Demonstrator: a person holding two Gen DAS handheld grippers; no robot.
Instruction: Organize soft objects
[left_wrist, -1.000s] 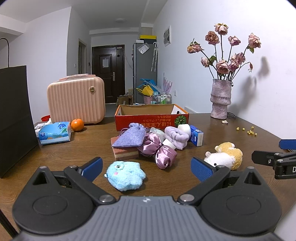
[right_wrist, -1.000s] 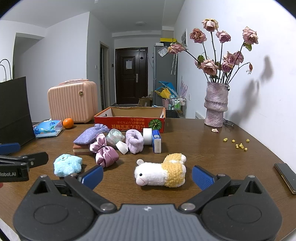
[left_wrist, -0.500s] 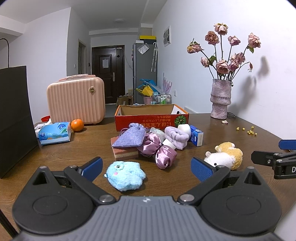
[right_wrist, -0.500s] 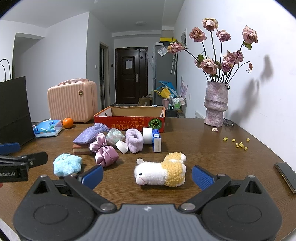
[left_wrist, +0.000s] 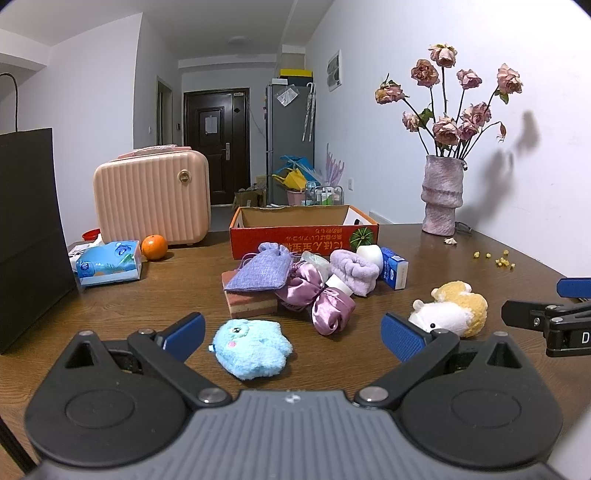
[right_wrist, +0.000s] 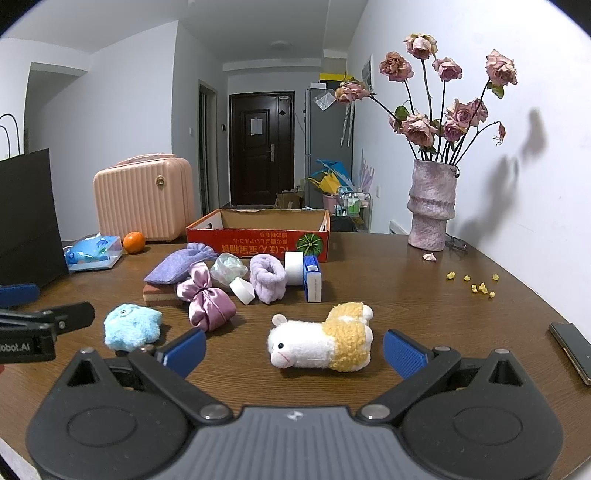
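Observation:
My left gripper (left_wrist: 293, 334) is open and empty; a light blue plush (left_wrist: 253, 348) lies on the table between its fingers. My right gripper (right_wrist: 293, 349) is open and empty, with a white and yellow plush sheep (right_wrist: 321, 341) between its fingers. Behind lie a purple satin bow (left_wrist: 317, 295), a lavender pouch (left_wrist: 260, 271) on a pink sponge (left_wrist: 249, 304), a lilac fluffy band (left_wrist: 354, 266) and an open red cardboard box (left_wrist: 303, 236). The blue plush (right_wrist: 131, 326) and the box (right_wrist: 258, 234) also show in the right wrist view.
A black paper bag (left_wrist: 29, 229), a tissue pack (left_wrist: 109, 262), an orange (left_wrist: 154, 246) and a pink case (left_wrist: 151, 195) stand at the left. A vase of dried roses (left_wrist: 441, 199) stands back right. A phone (right_wrist: 572, 349) lies at the right edge. White rolls and a small blue carton (left_wrist: 395, 267) sit near the box.

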